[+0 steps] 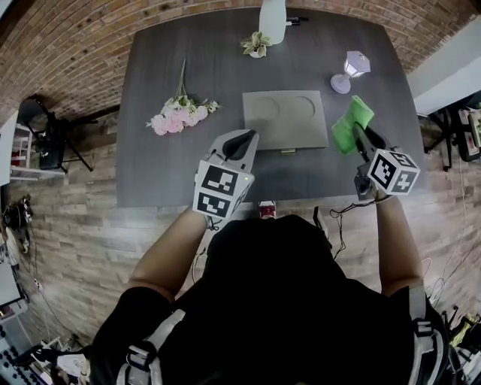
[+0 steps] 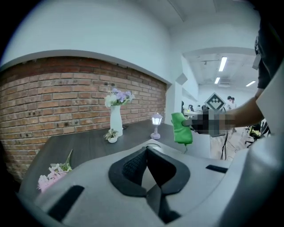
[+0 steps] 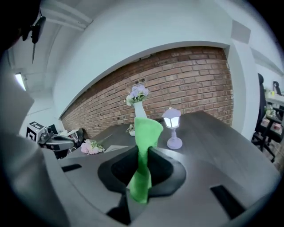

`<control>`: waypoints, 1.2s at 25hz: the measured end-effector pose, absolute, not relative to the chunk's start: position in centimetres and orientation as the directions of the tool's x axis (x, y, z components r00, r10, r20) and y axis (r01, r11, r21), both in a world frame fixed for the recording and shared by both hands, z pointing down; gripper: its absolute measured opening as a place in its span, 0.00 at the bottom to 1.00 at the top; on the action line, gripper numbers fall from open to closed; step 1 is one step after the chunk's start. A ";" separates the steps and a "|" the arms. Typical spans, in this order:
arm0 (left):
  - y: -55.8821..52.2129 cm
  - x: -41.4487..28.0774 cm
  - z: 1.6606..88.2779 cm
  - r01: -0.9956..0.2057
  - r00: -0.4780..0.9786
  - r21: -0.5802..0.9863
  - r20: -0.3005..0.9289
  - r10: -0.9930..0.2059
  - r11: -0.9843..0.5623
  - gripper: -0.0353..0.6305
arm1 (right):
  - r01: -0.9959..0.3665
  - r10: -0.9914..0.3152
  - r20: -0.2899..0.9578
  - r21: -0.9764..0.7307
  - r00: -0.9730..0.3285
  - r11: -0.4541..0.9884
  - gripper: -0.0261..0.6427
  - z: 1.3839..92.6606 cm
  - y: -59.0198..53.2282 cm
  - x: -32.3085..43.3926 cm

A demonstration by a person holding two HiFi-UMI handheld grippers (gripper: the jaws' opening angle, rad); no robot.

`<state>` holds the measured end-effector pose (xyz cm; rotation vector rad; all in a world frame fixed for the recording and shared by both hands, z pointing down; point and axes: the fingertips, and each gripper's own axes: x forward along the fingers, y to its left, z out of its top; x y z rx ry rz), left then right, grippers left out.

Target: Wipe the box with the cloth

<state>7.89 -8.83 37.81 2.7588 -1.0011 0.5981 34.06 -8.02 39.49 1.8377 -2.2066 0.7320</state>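
So, starting at the left, a bunch of pink flowers point(image 1: 180, 116) is being seen lying on the dark table point(image 1: 150, 173), well apart from everything else. Next over, the left gripper point(image 1: 239, 144) is being held at the near left corner of the flat grey box point(image 1: 285, 119). In its own view, the left gripper point(image 2: 146, 148) is being shown with its jaws pressed together at the tips and nothing caught between them. The box is lying flat in the middle of the table, two round dents showing in its top. Behind it, near the far edge, a tiny potted plant point(image 1: 256, 45) and a white vase point(image 1: 272, 19) are being seen side by side. Off to the right of those, a small lilac lantern point(image 1: 349, 71) is standing. Just beside the box's right edge, the green cloth point(image 1: 351, 124) is being gripped by the right gripper point(image 1: 361, 143) and held up off the table. In the right gripper view the cloth point(image 3: 146, 131) is being pinched tight between the jaws, one end sticking up past them and the other hanging down behind.
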 end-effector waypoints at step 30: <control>2.5 5.9 28.8 -0.619 0.772 -0.039 0.149 -0.618 -0.784 0.07 | -0.978 -0.968 0.159 -0.113 -0.192 0.175 0.12 24.2 4.9 26.7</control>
